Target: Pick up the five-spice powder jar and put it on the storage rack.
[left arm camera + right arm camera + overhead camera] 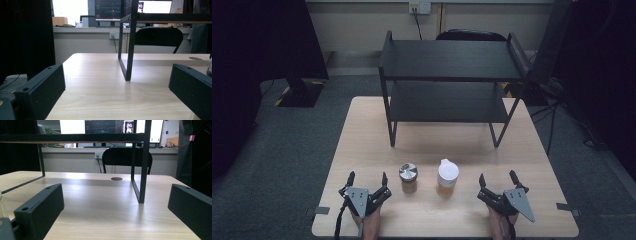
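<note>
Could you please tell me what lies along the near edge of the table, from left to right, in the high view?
Left hand-held gripper → metal-lidded jar → white-lidded jar → right hand-held gripper.

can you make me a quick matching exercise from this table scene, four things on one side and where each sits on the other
Things:
1. left gripper
2. right gripper
3. jar with the silver lid
4. jar with the white lid

Places:
A. just left of the right gripper
B. near right edge of the table
C. just right of the left gripper
D. near left edge of the table

Pairs: 1-D, 2-B, 3-C, 4-A
</note>
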Tool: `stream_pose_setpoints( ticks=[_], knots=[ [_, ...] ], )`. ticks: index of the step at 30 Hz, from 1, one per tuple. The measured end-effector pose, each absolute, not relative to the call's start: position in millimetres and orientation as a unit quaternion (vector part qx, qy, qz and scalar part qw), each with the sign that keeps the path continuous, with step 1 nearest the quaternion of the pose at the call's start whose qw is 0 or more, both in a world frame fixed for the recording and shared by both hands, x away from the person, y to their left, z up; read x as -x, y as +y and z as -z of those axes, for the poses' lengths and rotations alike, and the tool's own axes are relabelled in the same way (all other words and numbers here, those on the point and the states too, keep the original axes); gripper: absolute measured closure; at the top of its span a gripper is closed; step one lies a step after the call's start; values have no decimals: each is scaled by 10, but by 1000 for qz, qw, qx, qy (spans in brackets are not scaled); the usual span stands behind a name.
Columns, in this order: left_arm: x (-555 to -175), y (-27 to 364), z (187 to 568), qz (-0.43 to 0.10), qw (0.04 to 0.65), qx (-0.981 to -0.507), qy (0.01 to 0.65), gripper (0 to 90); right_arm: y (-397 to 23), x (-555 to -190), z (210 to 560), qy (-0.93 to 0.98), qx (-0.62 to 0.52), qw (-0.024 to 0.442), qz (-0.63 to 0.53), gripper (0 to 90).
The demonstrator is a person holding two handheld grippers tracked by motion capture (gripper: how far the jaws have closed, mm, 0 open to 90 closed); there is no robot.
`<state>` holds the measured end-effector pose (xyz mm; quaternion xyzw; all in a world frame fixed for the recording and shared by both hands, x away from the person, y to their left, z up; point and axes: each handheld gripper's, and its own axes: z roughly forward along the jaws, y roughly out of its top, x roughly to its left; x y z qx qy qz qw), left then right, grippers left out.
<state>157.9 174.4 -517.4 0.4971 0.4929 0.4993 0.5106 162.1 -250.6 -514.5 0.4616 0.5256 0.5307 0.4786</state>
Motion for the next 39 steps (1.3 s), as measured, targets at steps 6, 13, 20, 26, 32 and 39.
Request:
stream_pose_setpoints(
  ticks=[6, 13, 20, 26, 32, 39],
  knots=[
    [-1580, 1749, 5173, -498, 511, -497, 493, 1, -2506, -1622, 5145, 526, -461, 479, -531, 0],
    [-1584, 1770, 5165, -494, 514, -499, 493, 0, -2498, -1621, 5145, 525, -463, 480, -530, 0],
    [-1587, 1783, 5161, -491, 516, -506, 487, 0, -2498, -1621, 5144, 525, -463, 480, -529, 0],
    [-1579, 1815, 5116, -483, 523, -509, 484, 0, -2498, -1621, 5145, 525, -463, 480, -529, 0],
    [-1571, 1828, 5041, -475, 537, -516, 469, 0, -2498, -1621, 5144, 525, -463, 480, -529, 0],
    [-1615, 1842, 4913, -456, 555, -531, 450, 1, -2497, -1621, 5144, 525, -463, 480, -529, 0]
  ],
)
